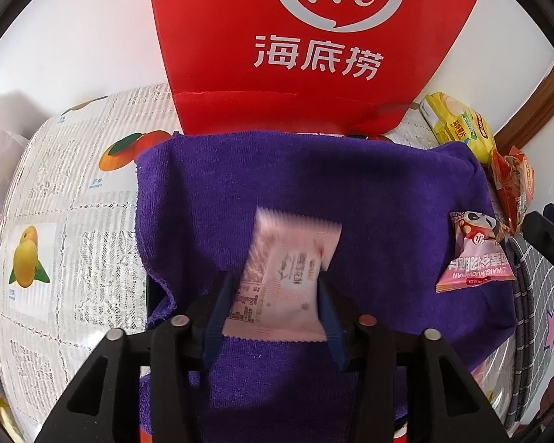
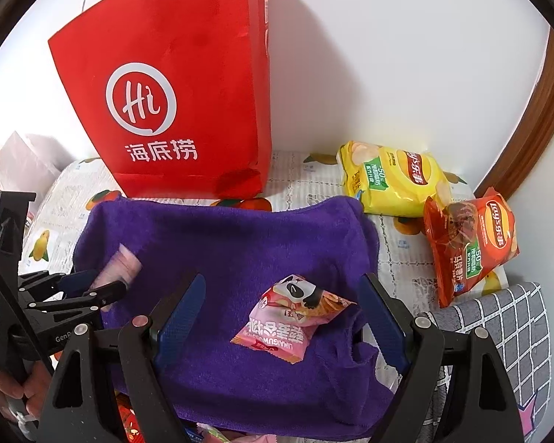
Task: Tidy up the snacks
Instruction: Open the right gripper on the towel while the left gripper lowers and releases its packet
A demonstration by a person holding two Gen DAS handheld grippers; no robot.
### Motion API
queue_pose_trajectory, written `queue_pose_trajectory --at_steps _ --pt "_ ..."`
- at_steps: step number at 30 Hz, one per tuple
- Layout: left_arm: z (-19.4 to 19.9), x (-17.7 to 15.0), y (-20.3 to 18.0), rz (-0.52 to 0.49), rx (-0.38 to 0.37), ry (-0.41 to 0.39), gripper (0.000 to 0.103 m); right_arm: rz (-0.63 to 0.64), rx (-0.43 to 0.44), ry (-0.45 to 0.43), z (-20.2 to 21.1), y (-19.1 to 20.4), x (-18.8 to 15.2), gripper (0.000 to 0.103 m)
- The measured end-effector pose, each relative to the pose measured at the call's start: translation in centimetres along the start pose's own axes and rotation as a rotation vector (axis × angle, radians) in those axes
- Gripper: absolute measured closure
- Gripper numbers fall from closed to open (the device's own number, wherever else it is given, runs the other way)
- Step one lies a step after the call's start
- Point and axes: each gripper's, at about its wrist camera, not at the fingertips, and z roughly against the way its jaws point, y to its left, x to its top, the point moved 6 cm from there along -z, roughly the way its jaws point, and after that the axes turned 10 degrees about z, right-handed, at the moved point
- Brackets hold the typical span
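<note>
A pale pink snack packet (image 1: 284,273), blurred, lies between the fingers of my left gripper (image 1: 273,280) over a purple towel (image 1: 277,184). The blue pads flank its sides without a firm pinch, so the jaws read as open. In the right wrist view that gripper (image 2: 103,288) sits at the left with the blurred packet (image 2: 123,264) at its tips. My right gripper (image 2: 282,284) stands wide open just above a pink panda-print snack packet (image 2: 291,323) on the towel (image 2: 221,240), touching nothing. The panda packet (image 1: 472,258) shows at the towel's right edge.
A red paper bag (image 2: 173,110) stands upright behind the towel against the white wall. A yellow chip bag (image 2: 395,181) and a red chip bag (image 2: 469,247) lie at the right. A grey checked cushion (image 2: 498,313) is at the right; a fruit-print tablecloth (image 1: 74,221) covers the table.
</note>
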Motion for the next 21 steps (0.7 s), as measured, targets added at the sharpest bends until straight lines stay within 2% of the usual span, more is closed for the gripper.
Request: queue_pose_trajectory --at_steps 2,7,16,21 --pt "0.1 0.0 0.0 -0.006 0.002 -0.002 0.048 0.005 0.000 -0.001 0.0 0.1 0.0 0.019" --pt "0.4 0.0 -0.3 -0.015 0.003 -0.008 0.044 0.014 -0.004 -0.007 0.3 0.4 0.0 0.019" --pt "1.9 0.3 0.0 -0.010 -0.014 -0.026 0.044 0.029 -0.024 -0.052 2.5 1.1 0.3 0.019" --pt "3.5 0.6 0.3 -0.008 -0.029 -0.048 0.044 -0.001 -0.002 -0.050 3.3 1.9 -1.1 0.019"
